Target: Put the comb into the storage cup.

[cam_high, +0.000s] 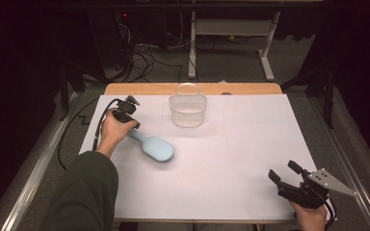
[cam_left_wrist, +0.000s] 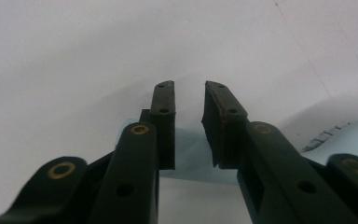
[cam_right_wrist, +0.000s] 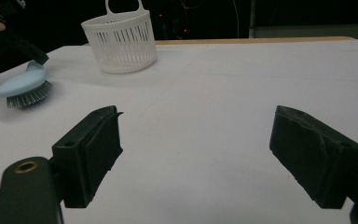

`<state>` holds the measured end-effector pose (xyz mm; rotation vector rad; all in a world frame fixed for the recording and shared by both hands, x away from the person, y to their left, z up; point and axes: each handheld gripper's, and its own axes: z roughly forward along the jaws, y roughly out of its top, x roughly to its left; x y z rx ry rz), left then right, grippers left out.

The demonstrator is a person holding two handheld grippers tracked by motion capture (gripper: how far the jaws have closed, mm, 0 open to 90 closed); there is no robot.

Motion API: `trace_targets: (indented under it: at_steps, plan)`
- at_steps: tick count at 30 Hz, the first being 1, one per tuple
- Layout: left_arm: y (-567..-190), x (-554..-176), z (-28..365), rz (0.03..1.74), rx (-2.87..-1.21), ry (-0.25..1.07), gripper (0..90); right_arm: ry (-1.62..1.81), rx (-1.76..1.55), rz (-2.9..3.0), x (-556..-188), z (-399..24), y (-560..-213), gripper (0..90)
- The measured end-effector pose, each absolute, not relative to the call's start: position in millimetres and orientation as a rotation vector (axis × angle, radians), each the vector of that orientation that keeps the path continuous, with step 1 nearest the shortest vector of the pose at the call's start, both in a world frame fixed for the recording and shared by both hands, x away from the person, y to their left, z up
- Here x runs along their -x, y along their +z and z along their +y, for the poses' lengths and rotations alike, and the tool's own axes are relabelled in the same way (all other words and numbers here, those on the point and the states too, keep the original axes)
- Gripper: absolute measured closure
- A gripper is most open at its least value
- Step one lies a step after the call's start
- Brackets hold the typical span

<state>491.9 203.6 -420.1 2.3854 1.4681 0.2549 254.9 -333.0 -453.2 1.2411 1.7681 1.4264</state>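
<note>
The right gripper [cam_high: 283,180], nearest the camera, rests spread wide at the table's [cam_high: 231,168] near right corner, well apart from everything. The white basket [cam_high: 188,109], empty as far as shows, stands near the far edge. The pale blue brush [cam_high: 152,146] lies bristles down at left, its long axis running from handle at far left to head at near right; the left gripper [cam_left_wrist: 189,112] straddles that handle, jaws narrowed, though whether the pads press it I cannot tell.

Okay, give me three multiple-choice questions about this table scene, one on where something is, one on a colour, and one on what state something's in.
1. Where does the basket stand?
A. near the table's far edge
B. beside the right hand-held gripper
C. on the floor

2. What colour is the brush?
A. red
B. light blue
C. black

3. How do the right hand-held gripper's jaws stand?
A. shut on the basket
B. shut on the brush
C. wide open, nothing between them

Key: 1 A, the high view shows it far across the table. 2 B, its back and handle are pale blue. 3 C, bare table shows between them in the right gripper view.
</note>
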Motion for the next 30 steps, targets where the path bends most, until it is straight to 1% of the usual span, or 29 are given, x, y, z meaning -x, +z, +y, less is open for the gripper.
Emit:
trace_targets:
  at_steps: [2, 3, 6, 10, 21, 30]
  plan:
    - [-420, -492, 204, 1.470, -2.387, 0.256, 76.6, 1.425, -1.240, 1.768, -255, -333, -453, 16.9]
    - [-420, -492, 204, 1.474, -2.389, 0.259, 79.1, 1.425, -1.240, 1.769, -255, -333, -453, 17.0]
    - [-421, -492, 205, 1.488, -2.393, 0.247, 82.4, 1.425, -1.241, 1.770, -255, -333, -453, 17.0]
    - [-421, -492, 206, 1.486, -2.397, 0.241, 84.8, 1.424, -1.241, 1.770, -255, -333, -453, 17.1]
    - [-426, -489, 208, 1.520, -2.414, 0.199, 86.3, 1.427, -1.245, 1.772, -255, -333, -454, 17.1]
    - [-430, -479, 215, 1.521, -2.393, 0.152, 87.1, 1.424, -1.247, 1.772, -256, -333, -453, 17.1]
